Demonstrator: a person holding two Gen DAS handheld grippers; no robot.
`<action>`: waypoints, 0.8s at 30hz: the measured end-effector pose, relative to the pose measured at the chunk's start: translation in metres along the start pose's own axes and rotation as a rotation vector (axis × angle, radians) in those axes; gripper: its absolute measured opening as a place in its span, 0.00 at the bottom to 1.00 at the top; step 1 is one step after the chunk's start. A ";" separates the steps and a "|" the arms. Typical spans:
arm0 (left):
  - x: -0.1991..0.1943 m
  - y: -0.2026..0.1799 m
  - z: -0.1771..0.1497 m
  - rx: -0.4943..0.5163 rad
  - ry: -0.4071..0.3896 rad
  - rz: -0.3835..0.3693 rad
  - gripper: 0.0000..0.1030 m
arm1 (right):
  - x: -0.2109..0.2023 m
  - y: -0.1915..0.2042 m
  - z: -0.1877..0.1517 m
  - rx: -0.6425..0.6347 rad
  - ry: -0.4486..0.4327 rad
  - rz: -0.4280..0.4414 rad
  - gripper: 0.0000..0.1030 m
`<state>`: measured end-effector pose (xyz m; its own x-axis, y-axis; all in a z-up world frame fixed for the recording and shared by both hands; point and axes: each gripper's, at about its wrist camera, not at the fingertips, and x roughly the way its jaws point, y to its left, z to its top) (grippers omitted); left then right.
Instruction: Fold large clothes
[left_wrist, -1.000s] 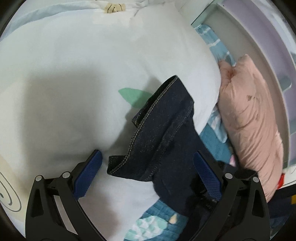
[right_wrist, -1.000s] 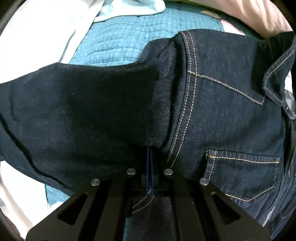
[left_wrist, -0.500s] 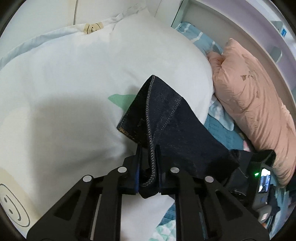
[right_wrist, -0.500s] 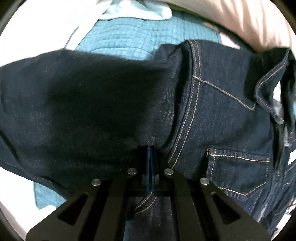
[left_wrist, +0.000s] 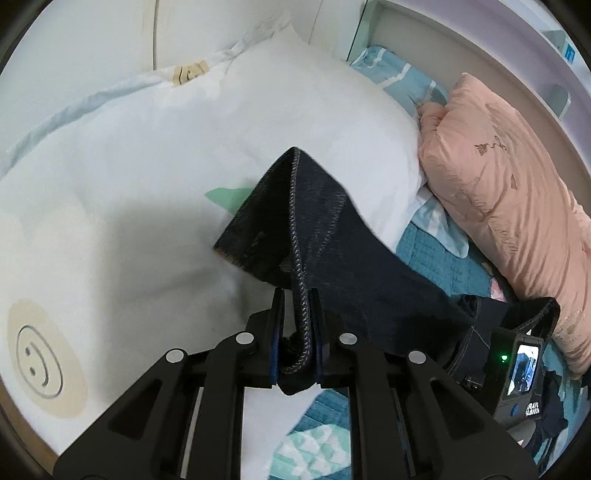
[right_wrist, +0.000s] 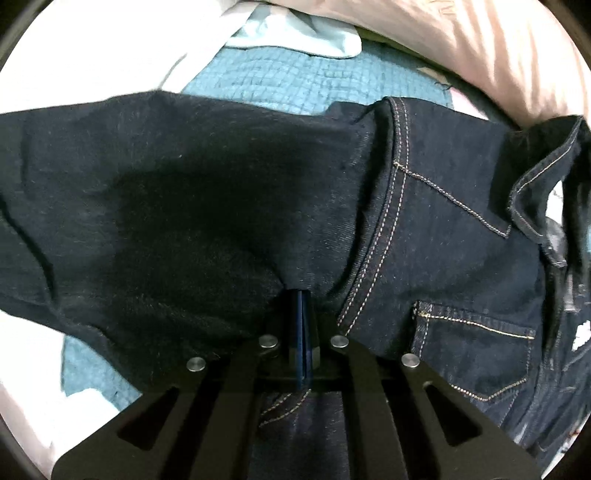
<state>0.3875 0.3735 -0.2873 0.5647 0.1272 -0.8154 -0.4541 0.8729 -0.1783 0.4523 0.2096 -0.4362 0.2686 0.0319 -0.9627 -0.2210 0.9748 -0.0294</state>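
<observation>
The black right gripper (right_wrist: 302, 321), pads pressed together, pinches dark blue denim jeans (right_wrist: 443, 229) at the crotch; ahead lies a teal quilted bedspread (right_wrist: 314, 81), a peach-pink pillow (right_wrist: 480, 48) beyond.

Bright, even indoor light; a soft shadow on the white duvet (left_wrist: 155, 206) at 9 o'clock. Fisheye-bent edges, dark corners. The jeans (right_wrist: 207, 206) look murky, slightly blurred.
</observation>
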 end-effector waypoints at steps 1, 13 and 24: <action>-0.006 -0.008 -0.001 0.015 -0.012 0.000 0.12 | -0.004 0.000 -0.002 -0.017 -0.009 0.020 0.02; -0.044 -0.121 -0.031 0.239 -0.069 0.085 0.12 | -0.132 -0.092 -0.033 -0.032 -0.195 0.232 0.01; -0.074 -0.288 -0.104 0.460 -0.055 -0.036 0.13 | -0.172 -0.303 -0.111 0.175 -0.281 0.095 0.01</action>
<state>0.4047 0.0631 -0.2329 0.6163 0.1066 -0.7803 -0.0871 0.9939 0.0669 0.3688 -0.1161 -0.2919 0.5076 0.1597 -0.8467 -0.1000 0.9869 0.1262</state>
